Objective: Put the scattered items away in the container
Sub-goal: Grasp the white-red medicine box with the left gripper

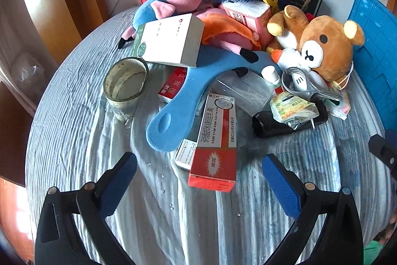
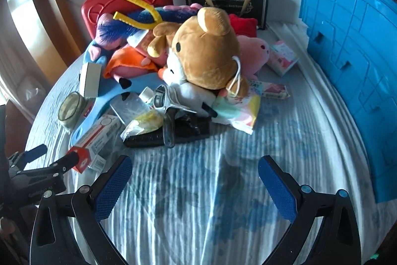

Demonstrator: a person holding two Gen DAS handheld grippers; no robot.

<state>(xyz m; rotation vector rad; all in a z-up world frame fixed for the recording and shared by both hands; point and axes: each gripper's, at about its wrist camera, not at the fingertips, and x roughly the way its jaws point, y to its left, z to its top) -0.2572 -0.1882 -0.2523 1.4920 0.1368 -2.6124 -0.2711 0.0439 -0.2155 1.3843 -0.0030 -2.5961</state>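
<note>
Status: sorting not begun; nothing held. Left gripper (image 1: 198,180): fingers apart, empty, just short of red-and-white medicine box (image 1: 215,145) at the pile's near edge. Right gripper (image 2: 194,185): fingers apart, over bare striped surface (image 2: 198,203). Blue container (image 2: 352,61): right side, well apart from pile. Next: close on box, carry right.

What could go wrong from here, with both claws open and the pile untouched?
1. The white box rests tilted on the pile beside the glass jar; pulling nearby items could drop it onto the jar or tip the jar.
2. The bear lies on top of the metal clamp and packets, so grabbing those first could drag the heap.
3. The left claw is nearest the red box, which overlaps a smaller carton that may shift.
</note>
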